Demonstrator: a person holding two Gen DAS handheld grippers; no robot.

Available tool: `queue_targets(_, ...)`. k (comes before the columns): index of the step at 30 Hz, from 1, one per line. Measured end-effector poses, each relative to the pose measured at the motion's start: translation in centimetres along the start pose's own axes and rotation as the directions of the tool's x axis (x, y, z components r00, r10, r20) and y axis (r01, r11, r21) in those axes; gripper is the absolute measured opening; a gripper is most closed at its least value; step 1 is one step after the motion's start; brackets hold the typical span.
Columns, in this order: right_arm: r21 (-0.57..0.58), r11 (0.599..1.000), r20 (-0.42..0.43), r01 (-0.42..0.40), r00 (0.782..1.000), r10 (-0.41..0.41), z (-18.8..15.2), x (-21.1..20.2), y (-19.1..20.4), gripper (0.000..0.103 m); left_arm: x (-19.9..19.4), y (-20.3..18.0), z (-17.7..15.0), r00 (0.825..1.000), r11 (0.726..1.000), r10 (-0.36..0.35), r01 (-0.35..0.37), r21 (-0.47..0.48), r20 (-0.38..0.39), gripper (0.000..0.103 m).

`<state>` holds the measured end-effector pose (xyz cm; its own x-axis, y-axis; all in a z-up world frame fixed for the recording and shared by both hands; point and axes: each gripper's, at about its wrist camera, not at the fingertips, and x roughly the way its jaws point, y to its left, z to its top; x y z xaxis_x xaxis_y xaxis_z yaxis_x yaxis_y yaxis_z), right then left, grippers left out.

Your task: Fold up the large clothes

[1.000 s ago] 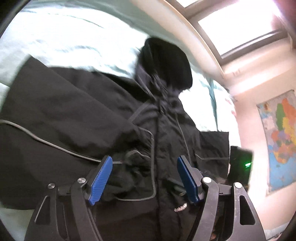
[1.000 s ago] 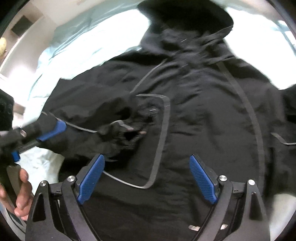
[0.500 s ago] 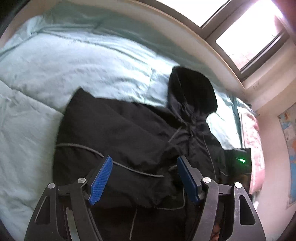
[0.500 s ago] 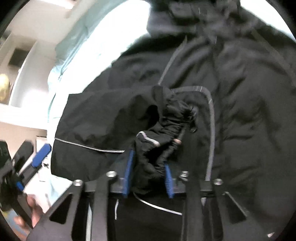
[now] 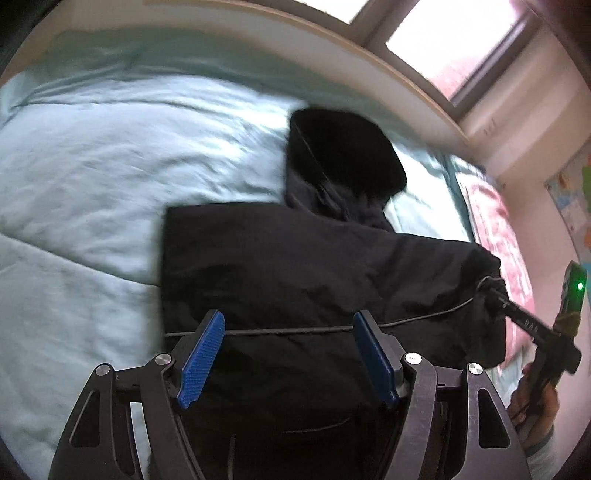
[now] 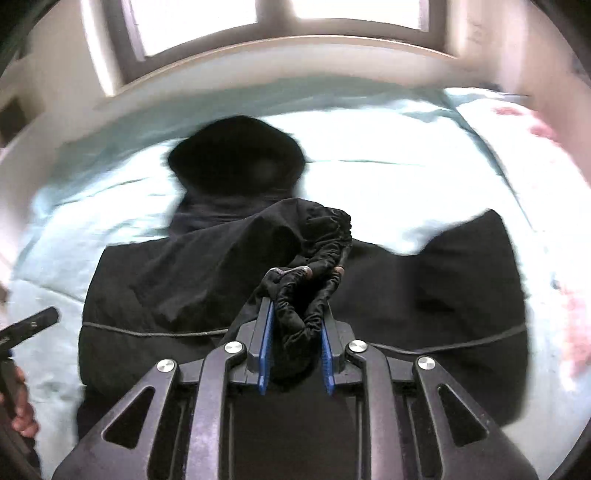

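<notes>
Gripping the gathered cuff [image 6: 310, 295] of the black jacket's sleeve, my right tool [image 6: 296, 347] is pinching the bunched fabric between its blue pads [image 6: 266, 347] and holding it up over the body of the jacket [image 5: 295, 266]. My left tool [image 5: 286, 354] is hovering over the near part of the jacket with its jaws standing wide and nothing between them. The jacket is lying spread on the pale green bedcover [image 5: 92, 166], its hood [image 5: 343, 155] pointing toward the far window [image 6: 207, 26]. A thin grey seam line [image 5: 295, 329] is running left to right across the jacket.
</notes>
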<state>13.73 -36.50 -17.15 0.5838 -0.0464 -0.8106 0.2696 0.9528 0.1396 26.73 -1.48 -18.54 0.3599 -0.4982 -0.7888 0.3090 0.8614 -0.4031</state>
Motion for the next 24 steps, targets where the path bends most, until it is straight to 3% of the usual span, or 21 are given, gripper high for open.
queue_targets(2, 0.049, 0.999, -0.058, 0.023, 0.998, -0.02, -0.7, 1.6, -2.6, 0.025, 2.8, -0.7, -0.5, 0.998, 1.0, 0.004, -0.003, 0.025, -0.059, 0.074)
queue_targets(4, 0.066, 0.996, -0.135, 0.062, 0.99, -0.053, -2.2, 4.4, -4.3, 0.025, 6.0, -1.2, -1.1, 0.992, 0.997, 0.051, -0.045, 0.058, -0.117, 0.073)
queue_targets(7, 0.132, 0.988, -0.278, 0.08, 0.96, -0.041, -5.4, 9.7, -6.3, 0.025, 10.4, -0.8, -2.4, 0.97, 0.987, 0.15, -0.134, 0.093, -0.192, 0.073)
queue_targets(9, 0.157, 0.984, -0.325, 0.086, 0.945, -0.031, -7.4, 12.1, -6.8, 0.026, 12.0, -0.5, -2.9, 0.96, 0.98, 0.188, -0.168, 0.11, -0.21, 0.073)
queue_targets(14, 0.114, 0.99, -0.328, 0.08, 0.944, -0.038, -7.5, 12.1, -6.5, 0.031, 12.2, -1.3, -2.4, 0.947, 0.965, 0.246, -0.218, 0.146, -0.209, 0.073)
queue_targets(17, 0.107, 0.993, -0.295, 0.058, 0.955, -0.024, -5.8, 9.0, -5.9, 0.037, 9.7, -1.9, -1.5, 0.969, 0.978, 0.177, -0.154, 0.139, -0.173, 0.073)
queue_targets(19, 0.08, 0.996, -0.212, 0.026, 0.977, -0.008, -4.2, 6.3, -4.8, 0.047, 8.3, -2.2, -0.5, 0.981, 0.985, 0.136, -0.119, 0.126, -0.139, 0.073)
queue_targets(20, 0.06, 0.998, -0.167, 0.001, 0.986, 0.009, -3.1, 5.3, -3.8, 0.062, 7.9, -2.1, 0.2, 0.984, 0.986, 0.131, -0.117, 0.118, -0.121, 0.073)
queue_targets(21, 0.042, 0.999, -0.132, -0.019, 0.991, 0.025, -2.3, 4.6, -2.8, 0.071, 7.9, -2.1, 0.7, 0.984, 0.986, 0.137, -0.124, 0.112, -0.116, 0.073)
queue_targets(24, -0.021, 0.995, -0.117, -0.099, 0.988, 0.096, -0.3, 5.6, 2.2, 0.072, 9.5, -0.7, 2.0, 0.976, 0.985, 0.168, -0.159, 0.073, -0.136, 0.073)
